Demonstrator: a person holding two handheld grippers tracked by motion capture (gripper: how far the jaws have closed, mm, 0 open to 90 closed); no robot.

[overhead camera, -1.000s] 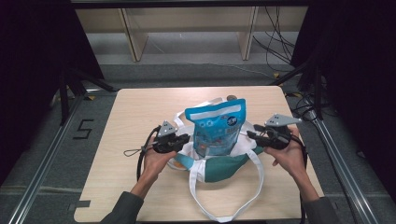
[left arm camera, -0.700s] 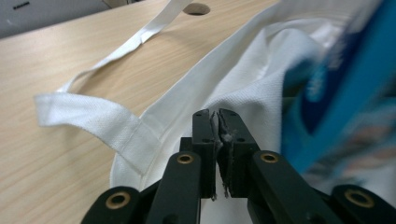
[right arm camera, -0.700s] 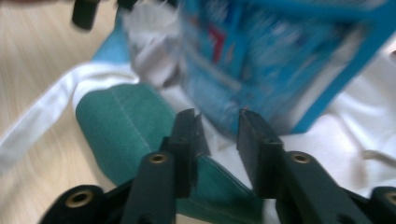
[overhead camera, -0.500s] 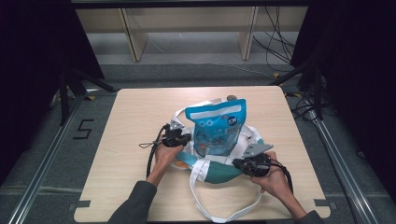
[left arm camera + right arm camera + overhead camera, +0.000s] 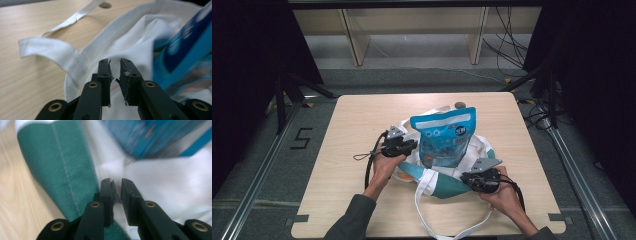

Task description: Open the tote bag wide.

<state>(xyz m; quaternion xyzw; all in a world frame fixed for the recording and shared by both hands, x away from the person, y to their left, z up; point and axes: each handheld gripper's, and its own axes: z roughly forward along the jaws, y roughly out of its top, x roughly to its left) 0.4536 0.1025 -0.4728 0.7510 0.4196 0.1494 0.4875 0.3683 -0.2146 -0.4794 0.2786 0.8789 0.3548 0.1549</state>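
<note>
A white tote bag (image 5: 478, 150) with a teal bottom (image 5: 447, 186) lies on the wooden table (image 5: 362, 115). A blue pouch (image 5: 444, 137) stands upright in its mouth. My left gripper (image 5: 414, 145) is at the bag's left rim. Its jaws (image 5: 115, 61) have just been opening and stand a narrow gap apart over white cloth (image 5: 140, 42), with nothing pinched between them. My right gripper (image 5: 465, 178) is low at the bag's front right. Its jaws (image 5: 116, 181) have also just been opening, slightly apart, where the teal panel (image 5: 55, 157) meets white cloth.
A long white handle strap (image 5: 424, 220) loops toward the table's front edge, and another strap (image 5: 75, 17) trails off on the left. A small dark round thing (image 5: 459, 105) lies behind the bag. Shelving and cables stand beyond the table.
My right gripper has come down from the bag's right rim to its front right corner by the teal bottom. The left gripper has stayed at the left rim.
</note>
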